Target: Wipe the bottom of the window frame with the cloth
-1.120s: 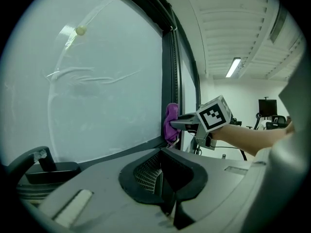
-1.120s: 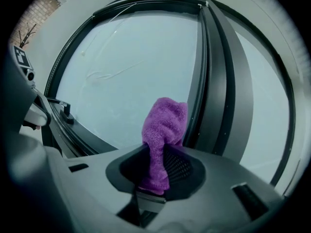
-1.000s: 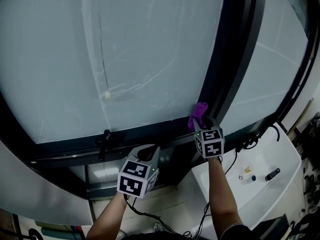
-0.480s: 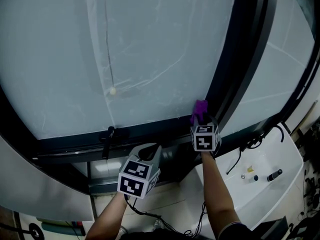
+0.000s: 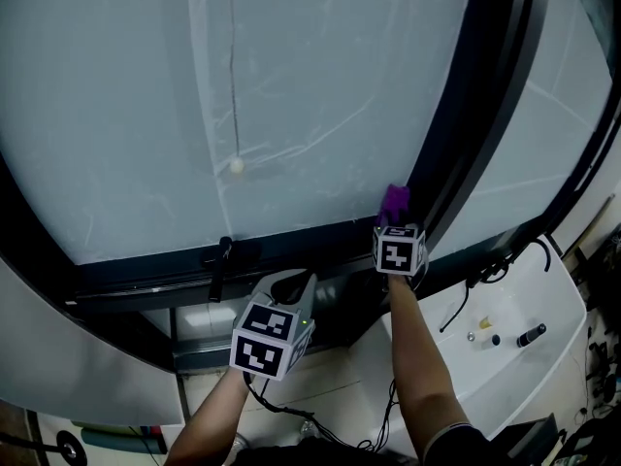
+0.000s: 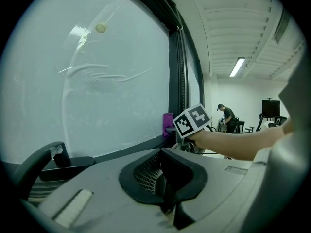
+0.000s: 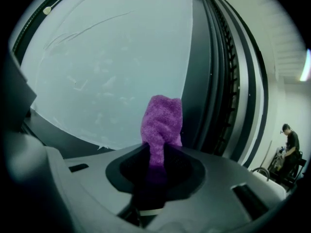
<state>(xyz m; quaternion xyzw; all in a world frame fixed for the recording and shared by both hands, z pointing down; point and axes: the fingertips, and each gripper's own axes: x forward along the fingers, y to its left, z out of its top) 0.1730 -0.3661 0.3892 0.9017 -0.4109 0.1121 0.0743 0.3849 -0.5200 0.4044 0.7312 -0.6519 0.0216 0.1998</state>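
A purple cloth [image 5: 394, 202] stands up from my right gripper [image 5: 397, 229], which is shut on its lower end. The cloth's top [image 7: 162, 123] is against the bottom of the dark window frame [image 5: 291, 246], right beside the vertical frame post [image 7: 204, 81] at the pane's right corner. My left gripper [image 5: 291, 287] hangs lower and to the left, below the frame, shut with nothing in it [image 6: 165, 178]. From the left gripper view I see the cloth [image 6: 167, 123] and the right gripper's marker cube [image 6: 193, 120] to the right along the frame.
A black window handle [image 5: 221, 260] sits on the bottom frame to the left. A cord with a small bead [image 5: 236, 165] hangs before the glass. A white basin [image 5: 505, 357] with small items and cables is at lower right. A person [image 7: 291, 140] stands far off.
My right gripper has pushed the cloth a little farther up into the frame's right corner. The head view has shifted slightly. My left gripper has hardly moved.
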